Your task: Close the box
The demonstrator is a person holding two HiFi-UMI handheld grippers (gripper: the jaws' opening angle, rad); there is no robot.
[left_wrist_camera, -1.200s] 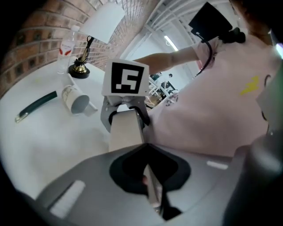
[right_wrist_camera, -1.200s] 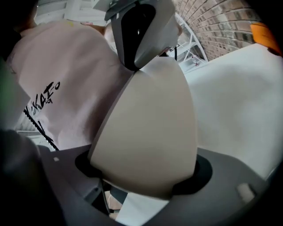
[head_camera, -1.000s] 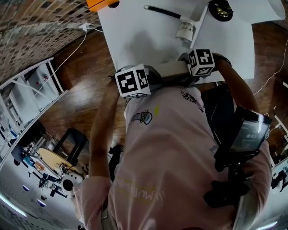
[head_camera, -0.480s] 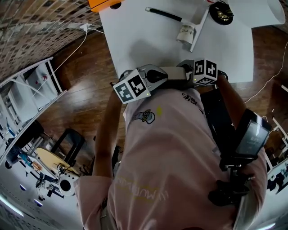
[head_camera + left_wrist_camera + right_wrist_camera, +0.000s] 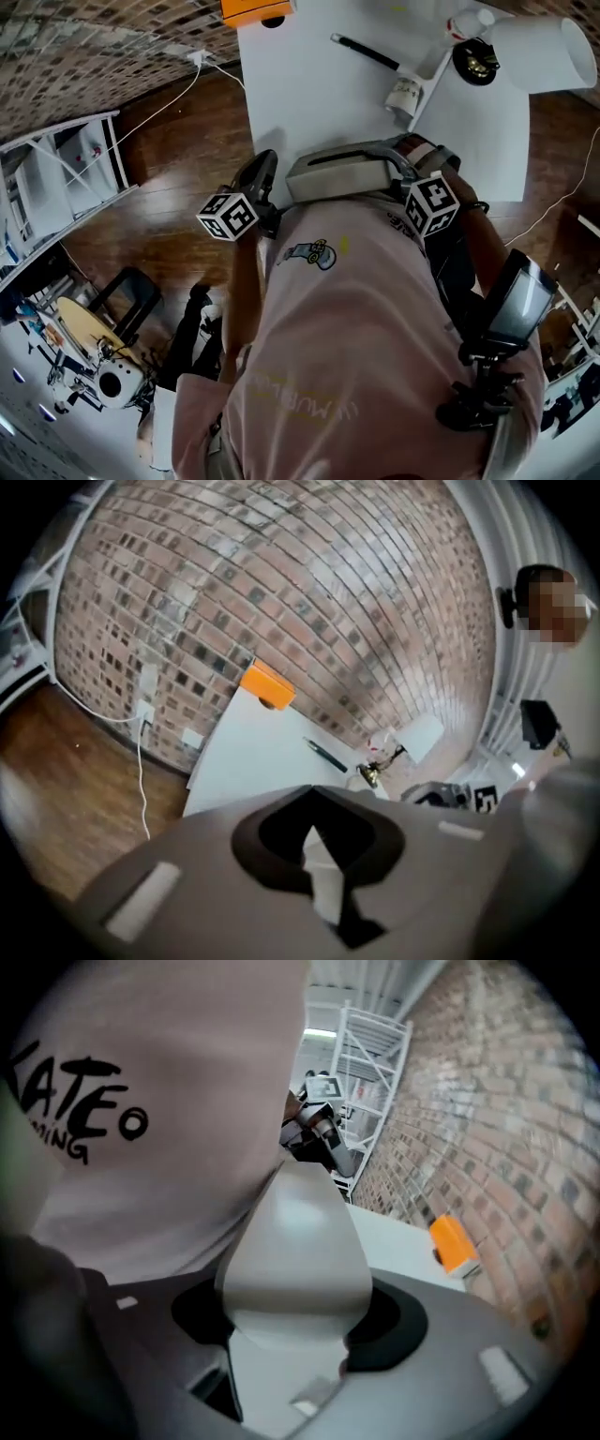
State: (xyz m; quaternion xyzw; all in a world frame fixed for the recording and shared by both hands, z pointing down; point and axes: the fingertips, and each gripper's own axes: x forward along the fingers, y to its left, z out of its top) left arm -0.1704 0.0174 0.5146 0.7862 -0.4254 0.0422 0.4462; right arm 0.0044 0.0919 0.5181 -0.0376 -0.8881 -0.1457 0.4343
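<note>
The box (image 5: 337, 176) is a long grey-beige case lying at the white table's near edge, against the person's pink shirt. My right gripper (image 5: 405, 155) grips its right end; the jaws have just been closing with the box (image 5: 295, 1241) between them, and it fills the gap. My left gripper (image 5: 264, 161) is off the box, out past the table's left side over the wooden floor. Its jaws are shut with nothing in them (image 5: 323, 892), and it faces the brick wall.
The white table (image 5: 309, 84) carries an orange object (image 5: 253, 9) at its far left corner, a dark pen (image 5: 361, 52), a tipped mug (image 5: 405, 94) and a lamp (image 5: 539, 42) with a round base (image 5: 475, 58). White shelving (image 5: 56, 178) stands on the floor at left.
My left gripper has let go of the box's left end and swung away to the left, off the table. The right gripper stays on the box, which now shows narrower between its jaws.
</note>
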